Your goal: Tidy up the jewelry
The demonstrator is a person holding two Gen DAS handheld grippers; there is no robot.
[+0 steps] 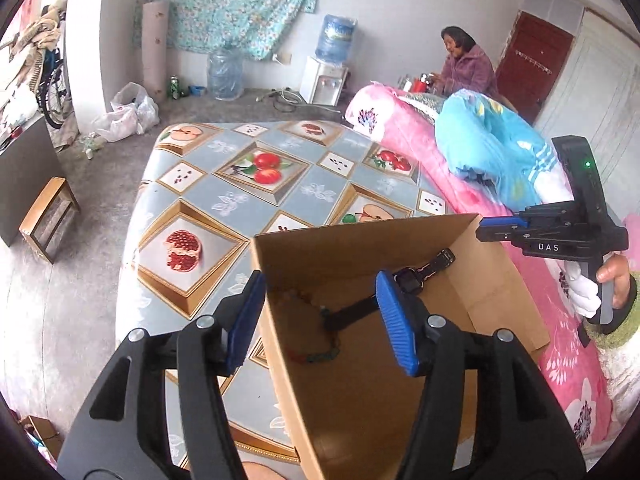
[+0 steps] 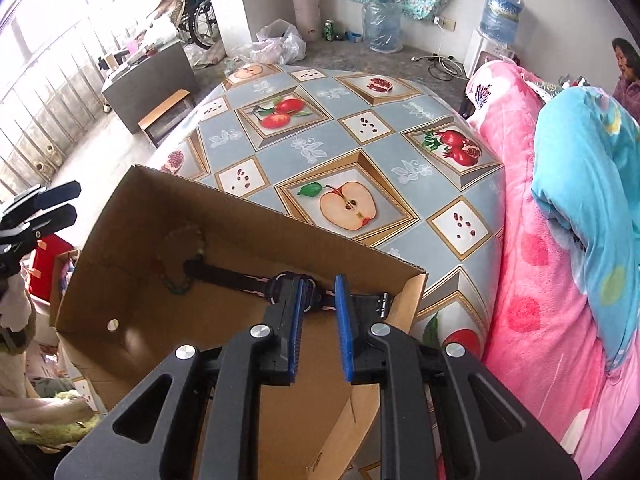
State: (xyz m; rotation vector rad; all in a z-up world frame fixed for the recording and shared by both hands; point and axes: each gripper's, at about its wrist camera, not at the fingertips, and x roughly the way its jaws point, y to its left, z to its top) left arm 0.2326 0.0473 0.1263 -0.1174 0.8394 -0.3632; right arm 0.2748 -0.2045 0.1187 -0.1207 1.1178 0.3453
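Fruit-patterned cloth covers the desk (image 2: 360, 128) beneath an open cardboard box (image 1: 360, 400), pink bedding (image 2: 532, 280) bunched along its right side. My left tongs (image 1: 320, 320) stand wide apart, straddling the box's left wall: one blue pad outside it, the other inside, clamped on nothing. My right tongs (image 2: 318, 324) hover over the box interior, parted by a narrow gap, holding nothing. Directly beyond their tips a black watch (image 2: 292, 290) lies flat on the box floor, its strap reaching toward a beaded bracelet (image 2: 184, 256) near the far left corner. In the left view, my right hand (image 1: 612, 280) grips the handle upright beyond the box's right edge, above the bedding.
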